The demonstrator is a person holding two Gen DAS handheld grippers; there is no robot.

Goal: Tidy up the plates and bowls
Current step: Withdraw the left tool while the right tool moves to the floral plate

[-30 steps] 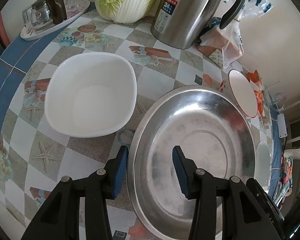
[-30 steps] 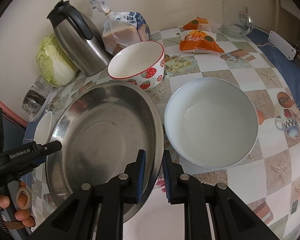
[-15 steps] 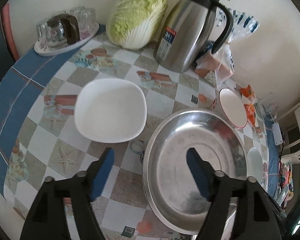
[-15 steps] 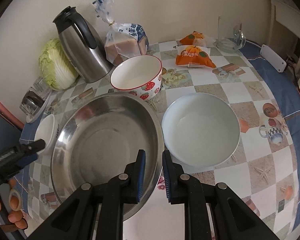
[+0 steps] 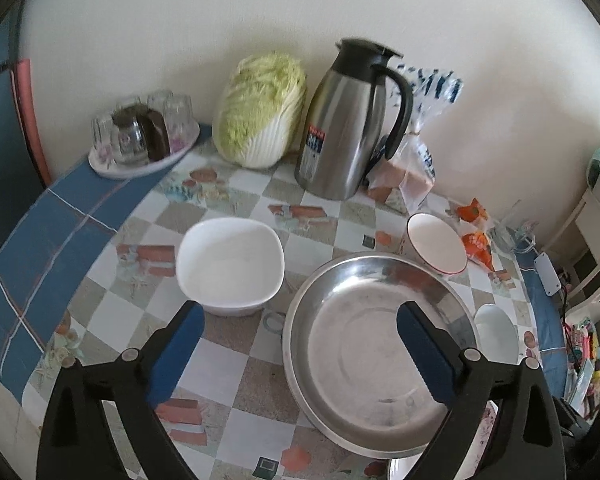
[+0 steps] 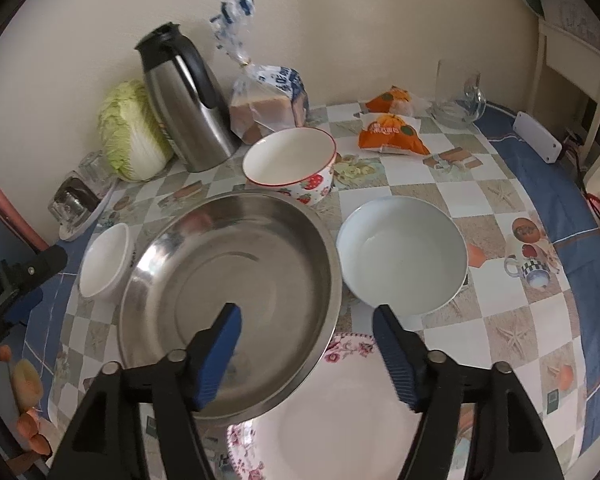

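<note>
Left gripper [image 5: 298, 320]: jaws just opened wide, nothing between. Right gripper [image 6: 306, 322]: jaws just opened, clear above steel basin [image 6: 228, 292] rim. Basin on table [image 6: 512, 320], overlapping floral plate [image 6: 340, 420]; round white bowl [image 6: 404, 254] just beside.
</note>
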